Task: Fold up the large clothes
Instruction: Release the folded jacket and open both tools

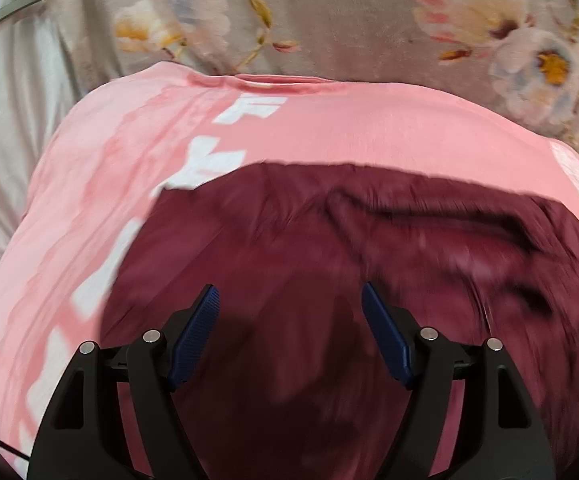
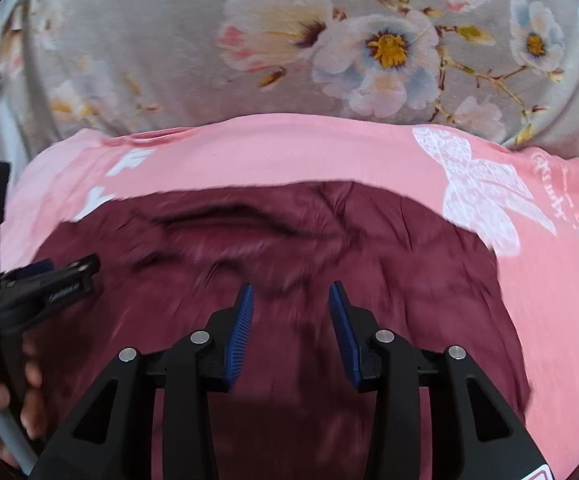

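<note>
We hold both the left gripper (image 1: pixel 291 300) and right gripper (image 2: pixel 291 300) with jaws spread and empty just above the maroon garment (image 1: pixel 329 248), which lies folded atop the pink shirt (image 1: pixel 349 120) on the floral bed (image 2: pixel 149 40), its far edge running crosswise ahead.

Garment (image 1: pixel 309 248) atop shirt (image 1: pixel 329 120), on bedsheet (image 1: pixel 349 20)

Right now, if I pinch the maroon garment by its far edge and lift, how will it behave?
The maroon garment will probably droop limply: it already lies in soft creases. It looks thin, so likely light. It may drag across the pink printed shirt beneath rather than slide cleanly.
</note>
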Tool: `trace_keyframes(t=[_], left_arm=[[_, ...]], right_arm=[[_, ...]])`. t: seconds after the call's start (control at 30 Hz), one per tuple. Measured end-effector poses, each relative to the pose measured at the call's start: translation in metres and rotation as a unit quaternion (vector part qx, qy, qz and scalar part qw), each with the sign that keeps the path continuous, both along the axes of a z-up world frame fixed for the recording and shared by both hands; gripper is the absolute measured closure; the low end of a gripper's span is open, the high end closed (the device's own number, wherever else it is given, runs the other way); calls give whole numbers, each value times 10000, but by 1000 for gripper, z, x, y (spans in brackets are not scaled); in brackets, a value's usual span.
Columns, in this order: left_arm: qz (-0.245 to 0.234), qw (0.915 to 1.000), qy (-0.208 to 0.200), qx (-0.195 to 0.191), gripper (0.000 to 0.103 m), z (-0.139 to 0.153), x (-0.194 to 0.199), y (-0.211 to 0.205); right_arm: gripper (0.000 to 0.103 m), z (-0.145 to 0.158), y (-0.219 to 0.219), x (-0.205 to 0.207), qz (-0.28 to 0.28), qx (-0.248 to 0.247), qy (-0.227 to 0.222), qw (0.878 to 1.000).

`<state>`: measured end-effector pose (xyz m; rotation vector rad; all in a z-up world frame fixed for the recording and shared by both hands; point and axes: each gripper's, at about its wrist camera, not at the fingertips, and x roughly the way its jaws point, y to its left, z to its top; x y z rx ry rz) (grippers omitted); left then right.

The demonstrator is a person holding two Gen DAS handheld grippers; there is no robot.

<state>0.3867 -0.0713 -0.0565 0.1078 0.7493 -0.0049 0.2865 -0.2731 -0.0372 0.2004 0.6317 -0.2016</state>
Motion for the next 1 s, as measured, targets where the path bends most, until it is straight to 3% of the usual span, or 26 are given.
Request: trace_keyframes(t=[0.1,0.17,0.27,0.47,0.6,0.73,0.83,0.93,1.0], left_arm=[[-88,9999,-69,89,32,9,-46,17],[-153,9997,-84,145,30,14,-81,33],[-201,9997,8,120,18,11,-128,61],[68,9977,417,-526,16,-13,-213,145],[409,9975,366,-456,16,-26,-263,191],[674,9944,484,-659,12,-37,-291,231],[1016,9860,599,-1180,11,-44,-286,259],[1111,9721,918,-1850,11,-58,-273,272],[1174,9717,858,-1859,12,-59,-271,269]], right_arm=[[62,2,17,-66,136,48,53,9999],[53,0,21,-100,123,68,83,9999],[45,-6,28,-159,-16,53,93,9999],[44,-36,18,-267,-423,216,177,9987],[42,-59,9,-324,-758,293,327,9962],[34,-77,-5,-359,-1090,535,350,9920],[33,-90,-16,-365,-1209,916,409,9876],[31,-95,-24,-364,-1233,1242,349,9839],[31,-95,-25,-360,-1206,1348,312,9830]])
